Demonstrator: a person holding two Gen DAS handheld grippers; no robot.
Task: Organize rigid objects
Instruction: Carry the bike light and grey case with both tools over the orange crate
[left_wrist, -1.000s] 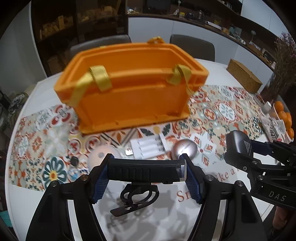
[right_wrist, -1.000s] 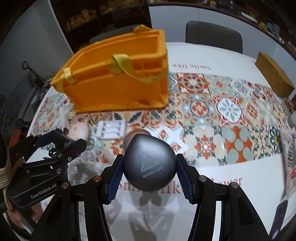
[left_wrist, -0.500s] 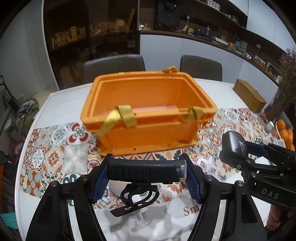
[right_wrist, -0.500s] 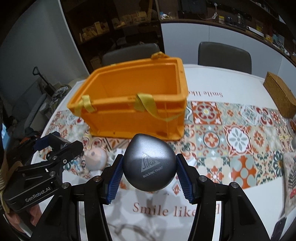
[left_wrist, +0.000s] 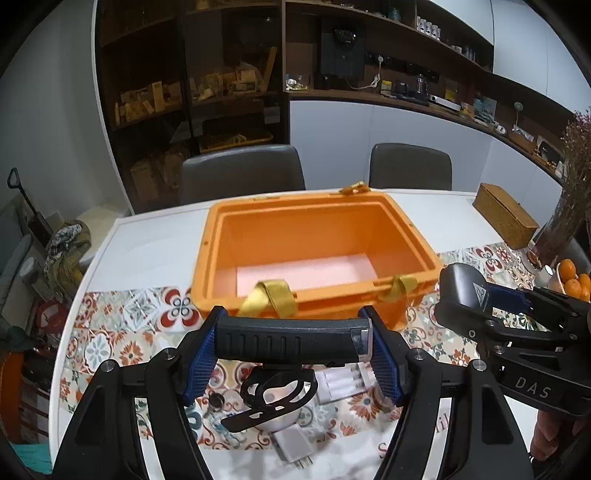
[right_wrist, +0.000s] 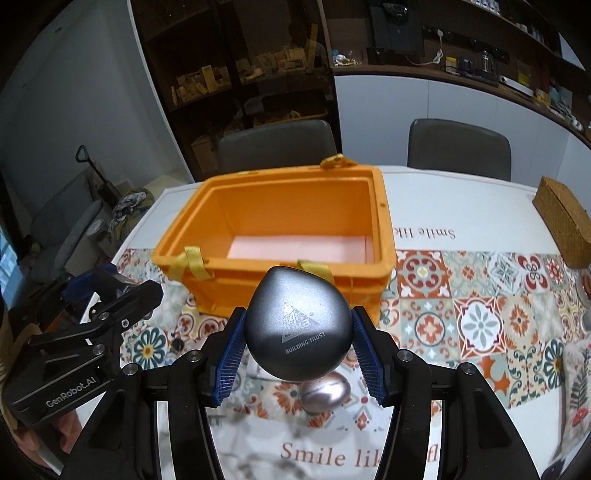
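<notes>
An open orange crate with yellow straps stands on the patterned table runner; it also shows in the right wrist view, and its inside holds only a pale liner. My left gripper is shut on a black ribbed tool with a clip, held above the table just in front of the crate. My right gripper is shut on a grey teardrop case marked "BUILDING TRUST", also held in front of the crate. The right gripper shows at the right of the left wrist view.
On the table below lie a white battery pack, a white plug, small keys and a shiny silver egg-shaped thing. A woven box sits far right. Two chairs stand behind the table.
Both grippers have risen and tipped forward with their loads, so the crate's open inside is now in view. The items on the table now lie below the fingers.
</notes>
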